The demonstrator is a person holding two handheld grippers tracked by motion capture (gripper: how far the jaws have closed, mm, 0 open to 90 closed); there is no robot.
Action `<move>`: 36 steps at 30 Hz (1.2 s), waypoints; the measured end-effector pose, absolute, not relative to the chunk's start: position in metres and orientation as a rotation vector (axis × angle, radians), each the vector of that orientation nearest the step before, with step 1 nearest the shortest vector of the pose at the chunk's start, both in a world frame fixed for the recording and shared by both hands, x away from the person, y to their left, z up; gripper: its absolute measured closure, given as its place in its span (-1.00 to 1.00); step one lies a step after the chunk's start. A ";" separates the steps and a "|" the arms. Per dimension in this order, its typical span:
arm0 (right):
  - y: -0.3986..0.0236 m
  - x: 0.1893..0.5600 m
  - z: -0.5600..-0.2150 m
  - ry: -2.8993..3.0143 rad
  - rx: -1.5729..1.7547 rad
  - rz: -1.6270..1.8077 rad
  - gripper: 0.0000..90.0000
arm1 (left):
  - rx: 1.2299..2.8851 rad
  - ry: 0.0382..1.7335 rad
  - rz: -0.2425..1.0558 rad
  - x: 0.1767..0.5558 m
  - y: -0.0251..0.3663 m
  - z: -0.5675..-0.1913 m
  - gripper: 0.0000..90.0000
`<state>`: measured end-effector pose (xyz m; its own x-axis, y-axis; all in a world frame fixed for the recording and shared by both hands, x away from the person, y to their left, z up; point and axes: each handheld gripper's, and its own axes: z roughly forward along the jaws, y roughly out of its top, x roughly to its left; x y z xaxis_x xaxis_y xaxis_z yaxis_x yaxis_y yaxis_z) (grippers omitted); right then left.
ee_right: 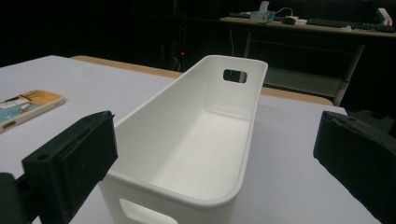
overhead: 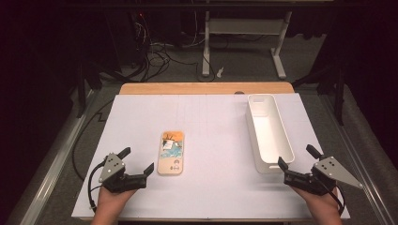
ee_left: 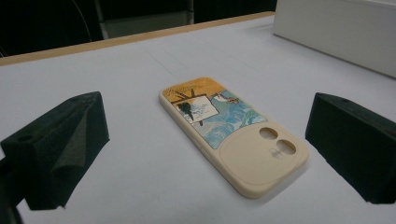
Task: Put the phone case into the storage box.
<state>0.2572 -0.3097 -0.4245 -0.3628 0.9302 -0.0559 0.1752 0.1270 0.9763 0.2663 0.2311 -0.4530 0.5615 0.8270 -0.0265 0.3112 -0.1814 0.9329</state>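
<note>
Left gripper [overhead: 139, 162] sits low at the near edge of the table [overhead: 211, 201], jaws spread wide apart, nothing between the pads. Just ahead of it and a touch to its right lies the phone case [overhead: 171, 152], flat on the white surface, printed side up, its camera-cutout end toward the gripper. In the left gripper view the phone case [ee_left: 232, 134] rests in the open lane between the two black jaws, clear of both, with bare table all round it. Plenty of room on the gripper's left, all the way out to the table's side edge.

Over to the right gripper [overhead: 295, 158]: also stretched fully open, also holding nothing. Directly in front of it stands the white bin [overhead: 269, 132], long and narrow, running away from the gripper toward the far wooden edge [overhead: 206, 88]. The bin's near end is just beside the jaw tips; whether it touches them is hard to tell. From the right gripper view, the white bin [ee_right: 187, 140] sits open-topped between the jaws, a handle slot in each end wall. To the gripper's right, a narrow strip of table before the side edge; to its left, wide open surface across to the phone case [ee_right: 25, 108].
</note>
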 end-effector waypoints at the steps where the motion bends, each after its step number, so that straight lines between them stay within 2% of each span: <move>1: -0.310 0.257 -0.424 1.670 1.087 1.297 -1.00 | 1.749 0.948 0.616 0.266 0.231 -0.453 -0.98; 13: -0.308 0.257 -0.426 1.680 1.088 1.291 -1.00 | 1.750 0.972 0.569 0.269 0.231 -0.454 -0.98; 17: -0.308 0.257 -0.425 1.678 1.086 1.288 -1.00 | 1.741 0.984 0.551 0.270 0.233 -0.454 -0.89; 22: -0.308 0.257 -0.426 1.682 1.086 1.284 -1.00 | 1.724 0.982 0.527 0.270 0.234 -0.454 -0.57; 23: -0.308 0.257 -0.426 1.683 1.082 1.284 -1.00 | 1.723 0.980 0.531 0.269 0.234 -0.454 -0.44; 27: -0.309 0.257 -0.426 1.682 1.086 1.288 -1.00 | 1.728 0.968 0.516 0.269 0.232 -0.457 -0.16; 28: -0.309 0.257 -0.426 1.682 1.086 1.290 -1.00 | 1.730 0.966 0.516 0.269 0.232 -0.457 -0.02; 31: -0.309 0.257 -0.426 1.681 1.089 1.288 -1.00 | 1.732 0.988 0.522 0.270 0.231 -0.459 0.17; 33: -0.309 0.257 -0.426 1.679 1.087 1.292 -1.00 | 1.716 1.005 0.512 0.272 0.231 -0.459 0.28; 35: -0.309 0.257 -0.426 1.678 1.087 1.292 -1.00 | 1.684 1.019 0.480 0.274 0.233 -0.459 0.49; 36: -0.309 0.257 -0.426 1.677 1.085 1.291 -1.00 | 1.665 1.033 0.468 0.278 0.235 -0.459 0.53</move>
<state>0.2565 -0.3092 -0.4256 -0.3641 0.9294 -0.0607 0.1791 0.1339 0.9747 0.2778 0.2350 -0.4592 0.5471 0.8154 -0.1891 0.3961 -0.0531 0.9167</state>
